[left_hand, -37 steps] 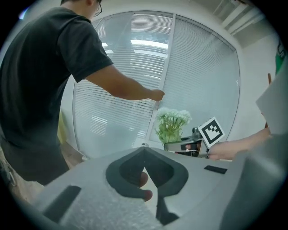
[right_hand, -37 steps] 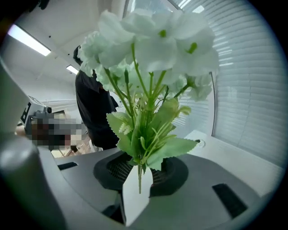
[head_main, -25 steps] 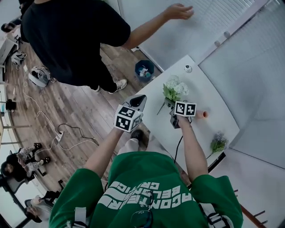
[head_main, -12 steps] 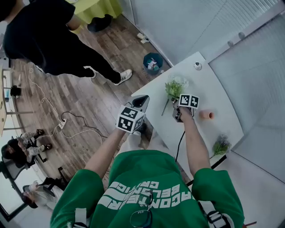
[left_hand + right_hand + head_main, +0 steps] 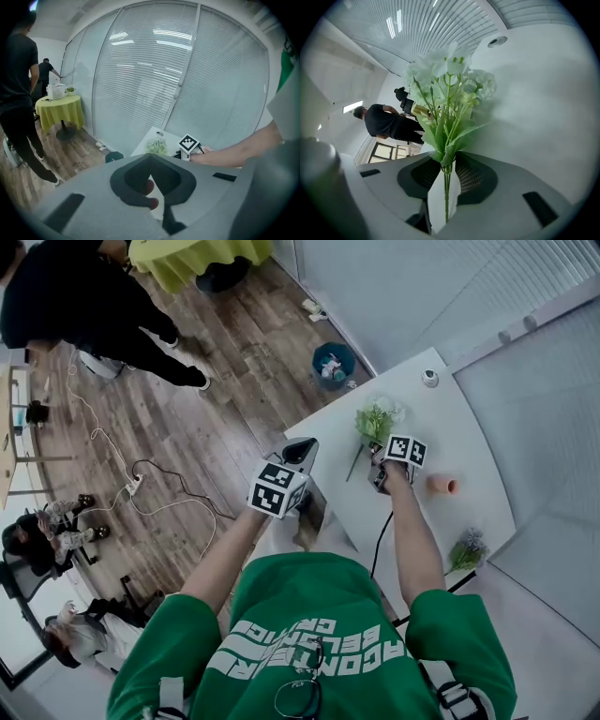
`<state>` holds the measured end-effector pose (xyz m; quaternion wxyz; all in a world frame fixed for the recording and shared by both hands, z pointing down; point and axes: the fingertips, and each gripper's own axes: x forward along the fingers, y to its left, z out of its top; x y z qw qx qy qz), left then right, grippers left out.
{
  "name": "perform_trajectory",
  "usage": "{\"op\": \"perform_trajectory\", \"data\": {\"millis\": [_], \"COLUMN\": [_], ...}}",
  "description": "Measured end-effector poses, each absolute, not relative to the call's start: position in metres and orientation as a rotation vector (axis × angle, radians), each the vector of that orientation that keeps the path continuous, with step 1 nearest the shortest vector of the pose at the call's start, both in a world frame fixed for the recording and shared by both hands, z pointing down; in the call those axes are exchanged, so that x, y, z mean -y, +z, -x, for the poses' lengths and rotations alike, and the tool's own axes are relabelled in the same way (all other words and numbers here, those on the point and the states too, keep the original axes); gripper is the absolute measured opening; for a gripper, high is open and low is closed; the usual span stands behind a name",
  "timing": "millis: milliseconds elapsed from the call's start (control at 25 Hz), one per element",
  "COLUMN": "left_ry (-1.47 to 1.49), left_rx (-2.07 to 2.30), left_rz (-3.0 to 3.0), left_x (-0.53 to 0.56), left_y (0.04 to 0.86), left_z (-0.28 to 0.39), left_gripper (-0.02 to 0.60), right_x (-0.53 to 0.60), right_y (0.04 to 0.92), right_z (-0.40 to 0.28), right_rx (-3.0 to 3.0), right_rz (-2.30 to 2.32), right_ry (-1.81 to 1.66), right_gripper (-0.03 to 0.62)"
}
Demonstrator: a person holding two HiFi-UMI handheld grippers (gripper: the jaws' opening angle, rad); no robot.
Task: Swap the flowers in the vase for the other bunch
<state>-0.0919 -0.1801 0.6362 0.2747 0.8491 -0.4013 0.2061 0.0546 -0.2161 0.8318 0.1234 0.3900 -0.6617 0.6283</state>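
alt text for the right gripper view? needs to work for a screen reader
The right gripper is shut on the stems of a bunch of white flowers with green leaves, a white table behind it. A person in a dark shirt stands far off at left.

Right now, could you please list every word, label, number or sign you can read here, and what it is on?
Green T-shirt: three rows of white lettering, upside down and warped, not reliably readable.
Left marker cube and right marker cube: black-and-white square patterns only, no letters.
Nothing else shows any text.
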Motion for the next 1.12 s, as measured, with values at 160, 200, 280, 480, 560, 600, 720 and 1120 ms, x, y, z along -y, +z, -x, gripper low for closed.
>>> {"op": "perform_trajectory", "data": {"millis": [160, 200, 280, 480, 560, 600, 720, 1120], "left_ry": [0.557, 0.555, 0.552, 0.544, 0.543, 0.541, 0.534, 0.490], "left_rx": [1.078, 1.077, 1.071, 1.056, 1.046, 1.039, 1.016, 0.806], "left_rz": [-2.282, -2.284, -2.290, -2.313, -2.326, -2.336, -2.359, -2.474], "left_x": [0.180, 0.180, 0.182, 0.186, 0.187, 0.188, 0.188, 0.183], "left_y": [0.639, 0.638, 0.633, 0.625, 0.624, 0.623, 0.622, 0.594], "left_z": [0.093, 0.093, 0.092, 0.092, 0.092, 0.092, 0.088, 0.046], "left_gripper": [0.003, 0.003, 0.003, 0.003, 0.003, 0.003, 0.003, 0.003], "right_x": [0.216, 0.216, 0.216, 0.211, 0.209, 0.208, 0.204, 0.174], "right_y": [0.832, 0.831, 0.827, 0.822, 0.817, 0.814, 0.799, 0.695], "right_z": [-0.052, -0.052, -0.052, -0.057, -0.062, -0.065, -0.076, -0.108], "right_rx": [1.943, 1.943, 1.935, 1.916, 1.926, 1.934, 1.972, 2.093], "right_rz": [-1.167, -1.171, -1.174, -1.202, -1.230, -1.250, -1.319, -1.587], "right_ry": [1.881, 1.887, 1.894, 1.902, 1.899, 1.896, 1.870, 1.429], "right_gripper": [0.097, 0.109, 0.144, 0.193, 0.193, 0.193, 0.195, 0.192]}}
